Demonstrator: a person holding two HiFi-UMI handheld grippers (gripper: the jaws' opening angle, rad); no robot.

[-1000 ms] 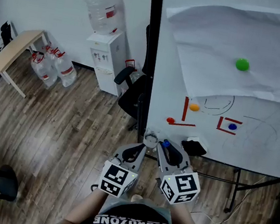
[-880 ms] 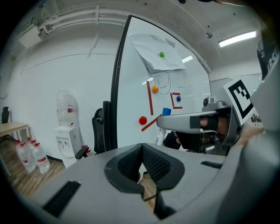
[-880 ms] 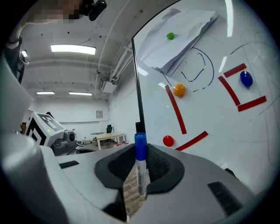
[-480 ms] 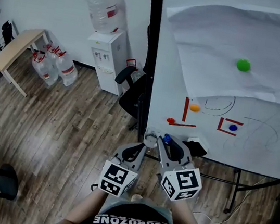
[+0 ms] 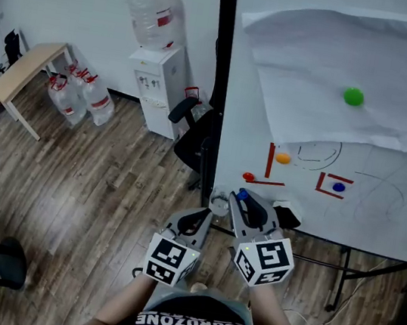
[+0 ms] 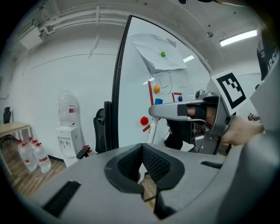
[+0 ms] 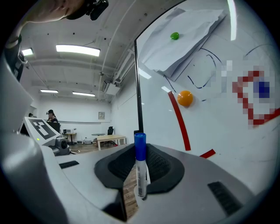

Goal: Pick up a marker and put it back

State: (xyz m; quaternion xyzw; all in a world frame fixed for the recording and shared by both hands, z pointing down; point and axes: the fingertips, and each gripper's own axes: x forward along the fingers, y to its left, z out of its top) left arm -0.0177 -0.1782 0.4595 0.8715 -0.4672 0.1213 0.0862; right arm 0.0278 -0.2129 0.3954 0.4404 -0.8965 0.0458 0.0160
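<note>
A white marker with a blue cap (image 7: pixel 141 175) stands upright between the pads of my right gripper (image 7: pixel 139 159), which is shut on it. In the head view the marker's blue cap (image 5: pixel 242 195) shows at the tip of the right gripper (image 5: pixel 247 205), close to the lower left corner of the whiteboard (image 5: pixel 381 201). My left gripper (image 5: pixel 207 218) hangs just left of it, a little lower. Its pads (image 6: pixel 153 164) meet with nothing between them. The right gripper (image 6: pixel 183 110) crosses the left gripper view.
Paper (image 5: pixel 348 74) hangs on the board under a green magnet (image 5: pixel 353 97). Orange (image 5: pixel 283 157), red (image 5: pixel 248 176) and blue (image 5: pixel 338 186) magnets sit among red lines. A black eraser (image 5: pixel 285 213) lies on the ledge. An office chair (image 5: pixel 193 133), a water dispenser (image 5: pixel 158 86) and bottles (image 5: pixel 76 96) stand left.
My right gripper has risen a little toward the board's lower edge with the marker still in it. The left gripper has stayed where it was.
</note>
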